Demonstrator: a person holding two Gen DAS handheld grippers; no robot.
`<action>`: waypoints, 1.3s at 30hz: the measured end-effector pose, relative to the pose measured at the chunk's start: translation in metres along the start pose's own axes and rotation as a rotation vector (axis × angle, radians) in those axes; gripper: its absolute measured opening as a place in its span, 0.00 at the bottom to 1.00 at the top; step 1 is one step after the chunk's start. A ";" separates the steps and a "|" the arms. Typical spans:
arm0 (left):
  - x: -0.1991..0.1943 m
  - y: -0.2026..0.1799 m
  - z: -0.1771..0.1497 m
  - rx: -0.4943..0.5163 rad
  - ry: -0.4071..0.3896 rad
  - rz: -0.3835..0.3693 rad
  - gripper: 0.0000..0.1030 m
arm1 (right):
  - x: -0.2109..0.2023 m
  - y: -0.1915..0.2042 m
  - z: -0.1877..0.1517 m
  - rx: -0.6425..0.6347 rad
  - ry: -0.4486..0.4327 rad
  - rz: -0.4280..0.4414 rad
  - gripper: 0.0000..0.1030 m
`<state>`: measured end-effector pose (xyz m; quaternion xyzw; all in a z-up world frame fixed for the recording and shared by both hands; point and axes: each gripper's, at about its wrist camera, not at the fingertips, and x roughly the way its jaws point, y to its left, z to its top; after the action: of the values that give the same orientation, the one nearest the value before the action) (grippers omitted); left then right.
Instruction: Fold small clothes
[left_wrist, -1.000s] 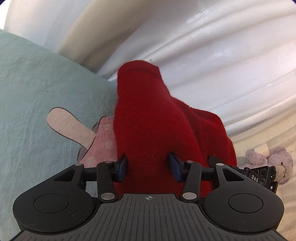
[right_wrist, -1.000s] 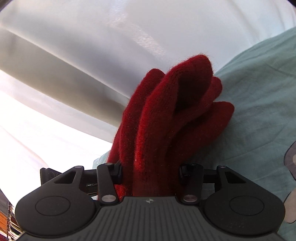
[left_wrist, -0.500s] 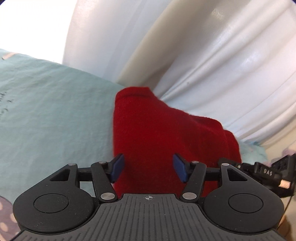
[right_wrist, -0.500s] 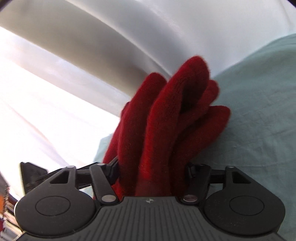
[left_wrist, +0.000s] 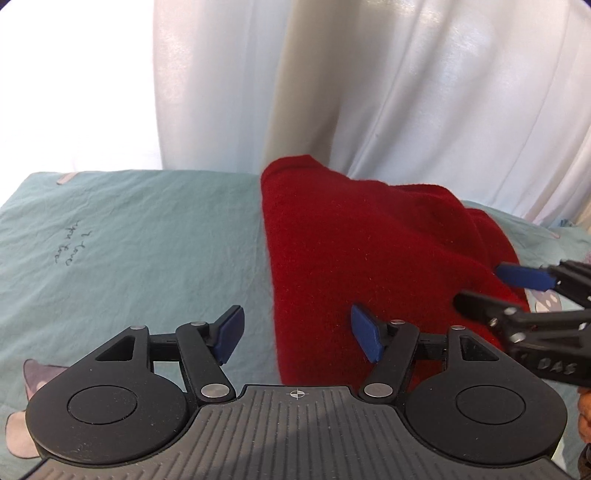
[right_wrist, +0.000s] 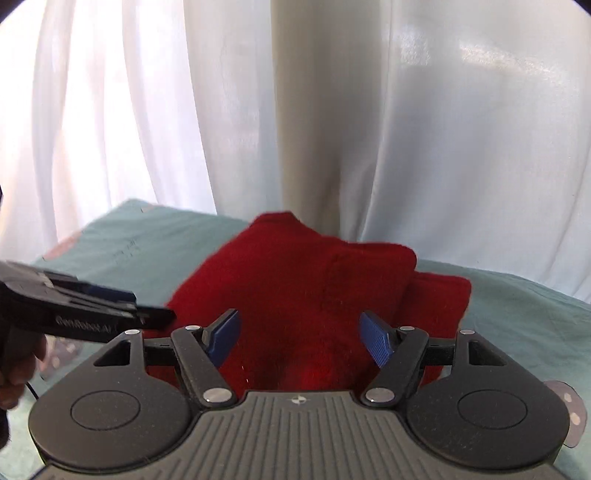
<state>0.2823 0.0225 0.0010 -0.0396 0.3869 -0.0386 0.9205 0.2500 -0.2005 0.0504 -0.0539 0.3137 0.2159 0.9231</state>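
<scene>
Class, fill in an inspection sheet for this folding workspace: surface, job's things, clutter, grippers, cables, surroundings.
Surface: teal sheet with handwriting and cartoon prints.
Job's things: red knit garment lying folded on the sheet.
Clutter: nothing seen.
Grippers: left gripper opening, pads clear of the garment; right gripper closing, pads not pressing the garment.
Cables: thin dark cable at the right view's left edge.
Surroundings: white curtains behind.

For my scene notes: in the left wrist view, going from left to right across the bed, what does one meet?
Handwritten words on the green sheet → red knitted garment → right gripper, reaching in from the right edge, its fingers at the garment's right side.
</scene>
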 end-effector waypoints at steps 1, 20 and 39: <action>0.001 -0.001 -0.001 0.002 0.006 -0.016 0.67 | 0.009 0.004 -0.008 -0.017 0.052 -0.033 0.60; -0.045 -0.008 -0.074 0.046 0.093 0.033 0.97 | -0.042 0.033 -0.037 0.127 0.207 -0.299 0.96; -0.090 -0.028 -0.107 0.086 0.143 0.087 0.99 | -0.094 0.075 -0.063 0.212 0.246 -0.326 0.96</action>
<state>0.1418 -0.0010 -0.0064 0.0196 0.4511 -0.0179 0.8921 0.1161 -0.1824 0.0597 -0.0325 0.4318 0.0218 0.9011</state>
